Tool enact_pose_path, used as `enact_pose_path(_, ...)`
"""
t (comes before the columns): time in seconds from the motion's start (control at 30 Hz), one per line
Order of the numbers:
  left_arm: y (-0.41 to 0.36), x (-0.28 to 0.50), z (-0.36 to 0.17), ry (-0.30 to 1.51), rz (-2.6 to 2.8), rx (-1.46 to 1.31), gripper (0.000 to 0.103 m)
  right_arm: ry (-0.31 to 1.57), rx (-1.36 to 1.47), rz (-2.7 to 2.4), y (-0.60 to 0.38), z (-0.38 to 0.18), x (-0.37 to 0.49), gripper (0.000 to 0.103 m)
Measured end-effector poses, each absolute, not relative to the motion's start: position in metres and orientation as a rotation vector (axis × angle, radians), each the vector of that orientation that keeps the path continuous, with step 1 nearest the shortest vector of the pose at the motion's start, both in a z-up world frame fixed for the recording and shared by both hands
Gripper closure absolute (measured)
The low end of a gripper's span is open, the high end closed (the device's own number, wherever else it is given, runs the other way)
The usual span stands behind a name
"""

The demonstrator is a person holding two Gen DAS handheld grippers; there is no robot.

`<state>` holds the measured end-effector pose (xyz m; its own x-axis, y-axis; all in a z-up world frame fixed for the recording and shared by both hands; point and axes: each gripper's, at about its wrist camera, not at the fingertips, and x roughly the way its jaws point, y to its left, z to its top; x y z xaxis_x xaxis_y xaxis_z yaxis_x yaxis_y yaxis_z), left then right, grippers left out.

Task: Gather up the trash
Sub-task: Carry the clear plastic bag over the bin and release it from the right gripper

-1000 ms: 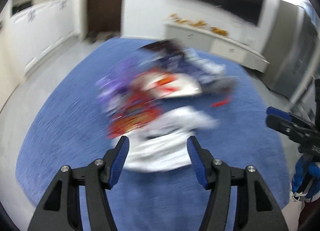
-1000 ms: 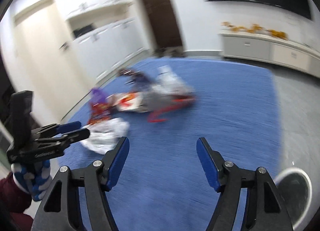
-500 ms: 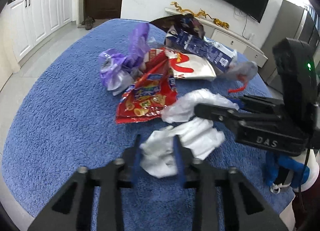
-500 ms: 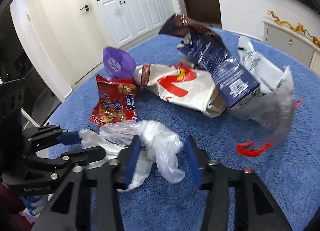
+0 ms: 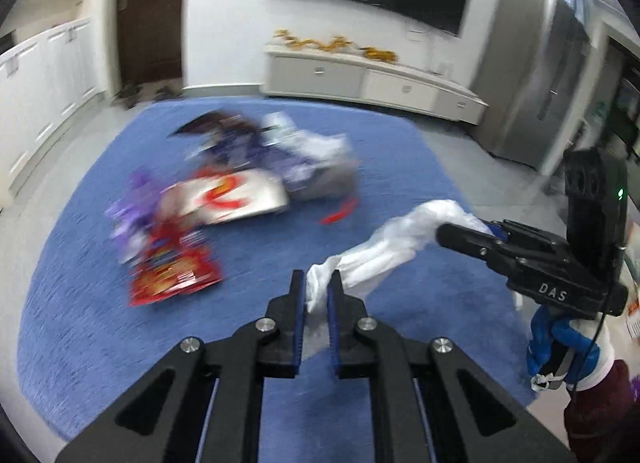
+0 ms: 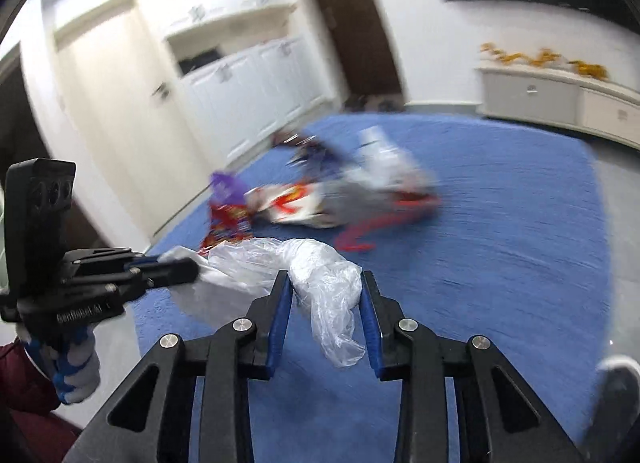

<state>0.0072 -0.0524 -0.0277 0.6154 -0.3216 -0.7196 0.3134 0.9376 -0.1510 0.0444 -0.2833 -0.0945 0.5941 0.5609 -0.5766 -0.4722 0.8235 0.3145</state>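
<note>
My left gripper pinches the end of a white plastic bag, its jaws closing to a narrow gap. The bag stretches up and right to my right gripper, clear of the blue carpet. In the right wrist view my right gripper has a crumpled clear plastic bag pressed between its closing pads. My left gripper holds white plastic just to its left. I cannot tell whether it is one bag or two. A blurred litter pile lies beyond: red snack bag, white wrapper, purple wrapper.
A red strip lies on the carpet right of the pile. A low white cabinet stands against the far wall and a grey fridge to the right. White cupboards line the left. A round grey thing sits at the lower right edge.
Both grippers closed on the plastic bags and lifted them off the carpet. They have drawn back from the litter pile, which now looks farther away.
</note>
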Motion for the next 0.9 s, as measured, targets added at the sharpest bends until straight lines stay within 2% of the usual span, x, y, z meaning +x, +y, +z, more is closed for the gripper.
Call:
enact_pose_path(0.17,-0.150,0.022,-0.022,0.845,-0.541,0.057,0.094,0.667,0.206,0.306,-0.399,-0.099,0.011,0.070)
enact_pose_path(0.37,-0.275,0.044,-0.035,0.893,-0.724,0.128,0.094,0.737,0.268,-0.019,-0.525,-0.139,-0.014,0.069)
enact_pose_path(0.67,-0.425,0.074,-0.085,0.969,-0.833,0.220,0.090,0.857,0.373,-0.237,-0.619,-0.217,-0.006,0.065)
enact_pose_path(0.7,-0.433,0.076,-0.089,0.978,-0.838,0.221,0.083,0.865,0.382,-0.249,-0.624,-0.224,-0.003,0.065)
enact_pose_path(0.73,-0.442,0.079,-0.096,0.996,-0.847,0.222,0.077,0.869,0.386,-0.257,-0.625,-0.228,-0.003,0.061)
enact_pose_path(0.77,-0.452,0.083,-0.104,1.019,-0.854,0.215,0.063,0.877,0.394,-0.266,-0.628,-0.235,0.000,0.057)
enact_pose_path(0.8,-0.460,0.087,-0.106,1.026,-0.854,0.212,0.051,0.887,0.397,-0.283,-0.631,-0.241,0.004,0.049)
enact_pose_path(0.83,-0.466,0.089,-0.111,1.026,-0.853,0.216,0.047,0.892,0.398,-0.295,-0.633,-0.245,0.003,0.042)
enact_pose_path(0.9,-0.470,0.090,-0.116,1.023,-0.843,0.232,0.045,0.896,0.406,-0.313,-0.641,-0.250,0.001,0.041)
